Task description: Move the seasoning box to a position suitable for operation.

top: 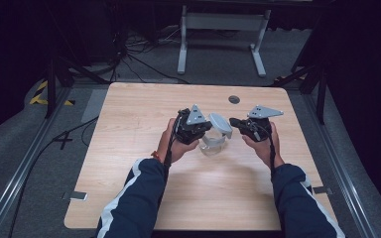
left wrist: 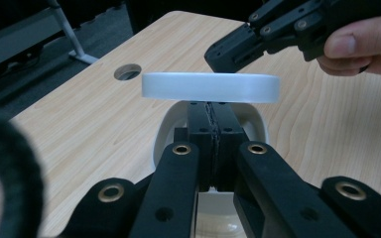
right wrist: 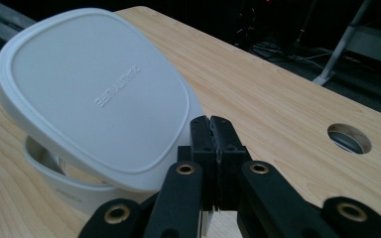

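Item: white plastic container (top: 213,144) with rounded corners, standing near the middle of the light wood counter (top: 129,198), and its matching white lid (top: 220,123), flat-topped with a raised rim, held tilted above the container's open mouth. The left gripper (top: 204,128) and right gripper (top: 234,122) meet at the lid from either side; each set of fingers is clenched tight, black pads pressed together. Whether either pair pinches the lid's edge cannot be told. The left gripper view gives the lid (left wrist: 211,88) edge-on as a level white band, the container's rim (left wrist: 161,134) below it, the left gripper (left wrist: 211,111) under the lid, and the right gripper (left wrist: 218,55) just beyond with a hand behind it. The right gripper view gives the lid's top face (right wrist: 96,94), bearing embossed lettering too faint to read, over the container wall (right wrist: 49,173), with the right gripper (right wrist: 212,124) at the lid's near corner. A round grommet hole (top: 234,99) lies toward the far edge. Bare wood surrounds the container on every side, with the counter's edges well apart from it.
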The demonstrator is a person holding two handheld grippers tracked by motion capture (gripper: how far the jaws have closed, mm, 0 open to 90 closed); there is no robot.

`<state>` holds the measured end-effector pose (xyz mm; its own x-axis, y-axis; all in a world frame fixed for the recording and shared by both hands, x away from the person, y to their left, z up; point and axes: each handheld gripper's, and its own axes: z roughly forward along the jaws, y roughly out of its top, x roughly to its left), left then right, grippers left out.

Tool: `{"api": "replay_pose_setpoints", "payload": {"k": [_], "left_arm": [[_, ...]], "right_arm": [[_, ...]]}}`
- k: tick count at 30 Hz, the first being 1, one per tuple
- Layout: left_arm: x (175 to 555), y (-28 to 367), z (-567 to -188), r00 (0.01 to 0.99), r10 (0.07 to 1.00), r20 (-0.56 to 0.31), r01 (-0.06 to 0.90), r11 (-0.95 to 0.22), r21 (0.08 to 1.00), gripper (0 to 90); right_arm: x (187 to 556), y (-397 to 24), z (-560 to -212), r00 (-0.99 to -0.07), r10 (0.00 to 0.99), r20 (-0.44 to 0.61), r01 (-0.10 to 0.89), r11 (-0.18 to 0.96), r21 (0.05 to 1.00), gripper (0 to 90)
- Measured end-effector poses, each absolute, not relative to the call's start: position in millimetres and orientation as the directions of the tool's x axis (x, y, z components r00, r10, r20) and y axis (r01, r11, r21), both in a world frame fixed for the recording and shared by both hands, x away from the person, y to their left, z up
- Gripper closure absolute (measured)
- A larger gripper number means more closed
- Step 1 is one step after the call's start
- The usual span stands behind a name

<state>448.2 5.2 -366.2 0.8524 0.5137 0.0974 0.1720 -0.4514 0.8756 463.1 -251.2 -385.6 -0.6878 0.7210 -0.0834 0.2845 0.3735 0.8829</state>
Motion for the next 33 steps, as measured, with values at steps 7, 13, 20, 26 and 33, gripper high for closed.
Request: {"api": "replay_pose_setpoints", "payload": {"k": [7,13,20,26,33], "left_arm": [[453,-5,-361,0.858,0.500,0.116,0.155,-0.467,0.870,88.6],[457,-17,-356,0.860,0.492,0.136,0.138,-0.481,0.866,88.3],[465,-24,-353,0.854,0.505,0.123,0.152,-0.469,0.870,87.8],[469,-28,-351,0.850,0.510,0.131,0.153,-0.476,0.866,87.5],[475,-35,-352,0.848,0.513,0.137,0.158,-0.490,0.857,86.2]], "right_arm": [[458,-264,-389,-0.692,0.716,-0.087,0.291,0.388,0.874,89.7],[451,-271,-397,-0.724,0.685,-0.080,0.297,0.415,0.860,89.8],[445,-267,-407,-0.761,0.643,-0.087,0.295,0.463,0.836,89.8],[444,-264,-414,-0.770,0.633,-0.078,0.305,0.473,0.826,89.9],[446,-259,-421,-0.772,0.631,-0.076,0.312,0.480,0.820,89.9]]}}
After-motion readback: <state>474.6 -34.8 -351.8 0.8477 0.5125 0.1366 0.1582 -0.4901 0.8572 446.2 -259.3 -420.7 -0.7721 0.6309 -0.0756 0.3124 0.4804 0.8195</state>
